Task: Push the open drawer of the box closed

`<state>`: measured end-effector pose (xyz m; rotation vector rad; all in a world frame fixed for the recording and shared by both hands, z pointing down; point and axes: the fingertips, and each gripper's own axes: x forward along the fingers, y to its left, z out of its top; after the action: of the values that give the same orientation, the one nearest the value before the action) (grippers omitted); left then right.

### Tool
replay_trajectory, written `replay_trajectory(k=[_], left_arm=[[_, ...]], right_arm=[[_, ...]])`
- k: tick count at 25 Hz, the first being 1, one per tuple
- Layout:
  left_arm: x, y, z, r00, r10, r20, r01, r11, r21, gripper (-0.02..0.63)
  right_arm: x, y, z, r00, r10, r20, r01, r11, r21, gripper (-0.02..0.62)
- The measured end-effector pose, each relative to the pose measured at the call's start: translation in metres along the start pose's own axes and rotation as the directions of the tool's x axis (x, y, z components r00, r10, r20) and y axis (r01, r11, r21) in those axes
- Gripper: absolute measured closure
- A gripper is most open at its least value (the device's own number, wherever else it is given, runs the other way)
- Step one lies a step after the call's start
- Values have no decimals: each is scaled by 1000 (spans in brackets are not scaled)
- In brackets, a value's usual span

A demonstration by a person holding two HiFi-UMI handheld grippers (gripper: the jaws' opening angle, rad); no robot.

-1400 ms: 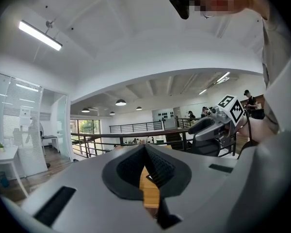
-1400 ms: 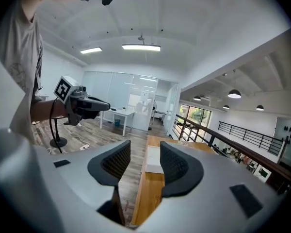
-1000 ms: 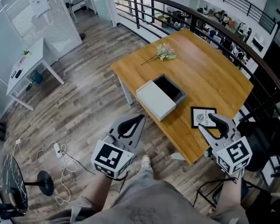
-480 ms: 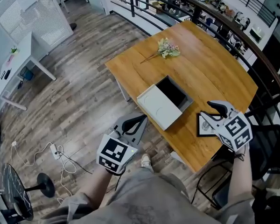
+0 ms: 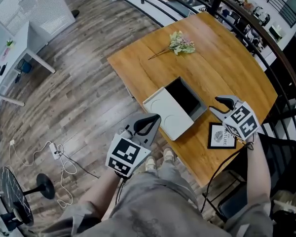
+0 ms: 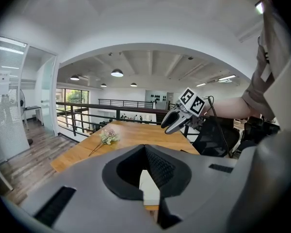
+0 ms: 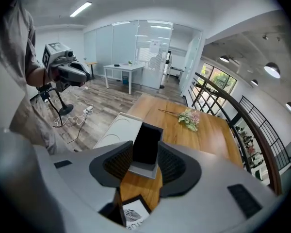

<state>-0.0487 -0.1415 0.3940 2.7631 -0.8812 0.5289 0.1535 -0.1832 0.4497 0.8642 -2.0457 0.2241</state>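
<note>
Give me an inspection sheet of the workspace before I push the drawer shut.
Surface: wooden table, no spills seen.
Job's things: white box at the near edge, dark drawer pulled out.
Clutter: flower sprig at the far side; framed picture beside the box.
Grippers: left tongs shut, off the table; right tongs open, empty, aimed at the drawer.
Cables: white cable with power strip on the floor.
Surroundings: black railing, white desk.

Nothing here can actually be read. The framed print (image 5: 222, 135), near the five o'clock edge of the table (image 5: 227, 68), carries a leaf drawing and lettering too small to make out. Black-and-white square code markers cover the cubes on the left tongs (image 5: 154, 118) and right tongs (image 5: 215, 105).
</note>
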Motion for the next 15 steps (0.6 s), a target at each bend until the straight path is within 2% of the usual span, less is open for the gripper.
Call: replay_trajectory(k=[5,9,15], left_arm=[[25,19,-19,998,29,-64,-32,999,-42,591],[46,26,-28,992,56,-113,-62,996,-57,591],[74,36,-41,982,90,-169,-103,992,-74,591]], right_arm=[[49,-27,-8,997,60,-45,-64,992,-108,422],[77,-44,-18,989,134,-68,-142,980,-140,422],[122,-62,-41,970,202,-133,-227,951,-211,422]])
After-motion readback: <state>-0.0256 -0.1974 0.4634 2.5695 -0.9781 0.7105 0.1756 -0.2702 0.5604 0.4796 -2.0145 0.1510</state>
